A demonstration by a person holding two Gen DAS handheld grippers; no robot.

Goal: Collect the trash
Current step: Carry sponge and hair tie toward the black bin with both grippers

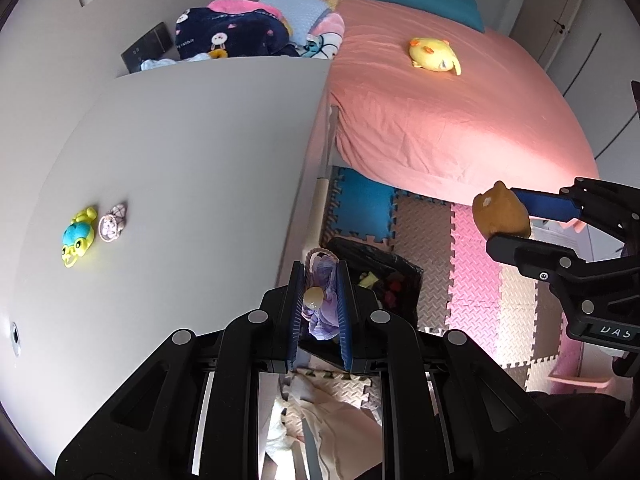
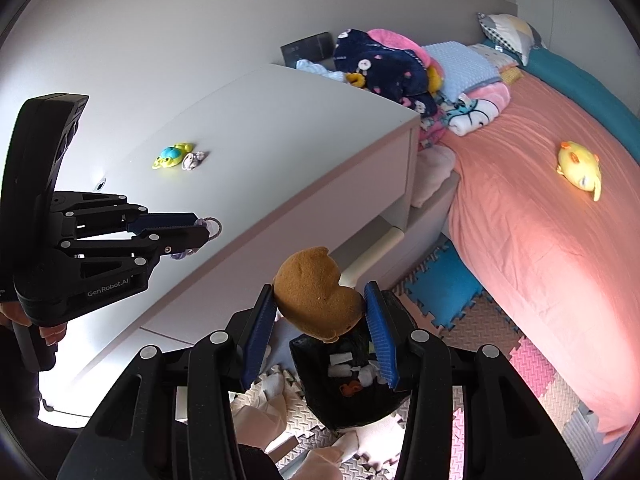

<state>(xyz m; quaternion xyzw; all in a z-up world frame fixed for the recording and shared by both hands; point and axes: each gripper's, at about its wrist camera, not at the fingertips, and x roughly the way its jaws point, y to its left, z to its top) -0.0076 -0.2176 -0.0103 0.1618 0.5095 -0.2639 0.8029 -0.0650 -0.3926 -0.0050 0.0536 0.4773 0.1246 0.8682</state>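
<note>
My left gripper point(image 1: 319, 280) is shut on a purple fabric toy point(image 1: 324, 300) with a cord loop, held above the black trash bag point(image 1: 390, 276) on the floor mats. It also shows in the right wrist view point(image 2: 202, 228). My right gripper point(image 2: 320, 312) is shut on a brown plush toy point(image 2: 316, 288) and holds it over the open black trash bag point(image 2: 348, 392), which holds white scraps and a red bit. The brown plush toy also shows in the left wrist view point(image 1: 500, 210). A yellow-blue frog toy point(image 1: 78, 236) and a small crumpled purple item point(image 1: 113, 222) lie on the white cabinet top point(image 1: 192, 168).
A bed with a pink sheet point(image 1: 440, 120) stands on the right, with a yellow plush chick point(image 1: 434, 56) on it. Blankets and pillows point(image 1: 240, 28) are piled at its head. Coloured foam mats point(image 1: 472, 264) cover the floor. Pale cloth point(image 1: 320, 420) lies under my left gripper.
</note>
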